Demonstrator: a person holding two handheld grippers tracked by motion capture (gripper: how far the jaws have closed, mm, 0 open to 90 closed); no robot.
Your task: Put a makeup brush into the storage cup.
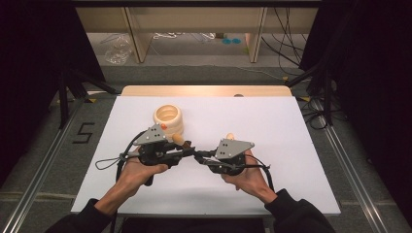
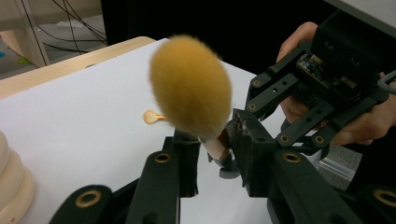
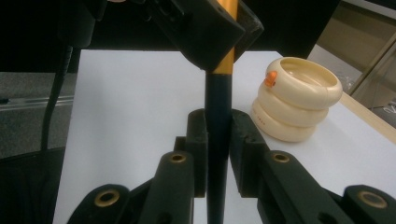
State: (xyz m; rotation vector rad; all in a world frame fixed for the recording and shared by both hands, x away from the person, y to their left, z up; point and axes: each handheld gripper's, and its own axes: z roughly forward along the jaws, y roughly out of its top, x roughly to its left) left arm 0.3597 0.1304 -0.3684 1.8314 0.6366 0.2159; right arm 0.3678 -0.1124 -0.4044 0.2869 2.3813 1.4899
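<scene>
A makeup brush with a fluffy tan head (image 2: 190,86), a gold ferrule and a dark handle (image 3: 217,121) is held above the white table between both grippers. My left gripper (image 2: 214,154) has its jaws closed on the neck just below the head. My right gripper (image 3: 217,140) is shut on the dark handle, facing the left gripper (image 3: 224,42) from close by. In the high view the brush head (image 1: 178,139) pokes up between the left gripper (image 1: 187,146) and the right gripper (image 1: 201,158), near the table's middle.
A cream container of stacked rings (image 1: 168,119) with an orange spot stands just behind the left gripper, also seen as the container (image 3: 294,98). A small pale brush (image 1: 230,136) lies on the white table (image 1: 272,116) behind the right gripper. The table's wooden far edge (image 1: 204,90) borders cables on the floor.
</scene>
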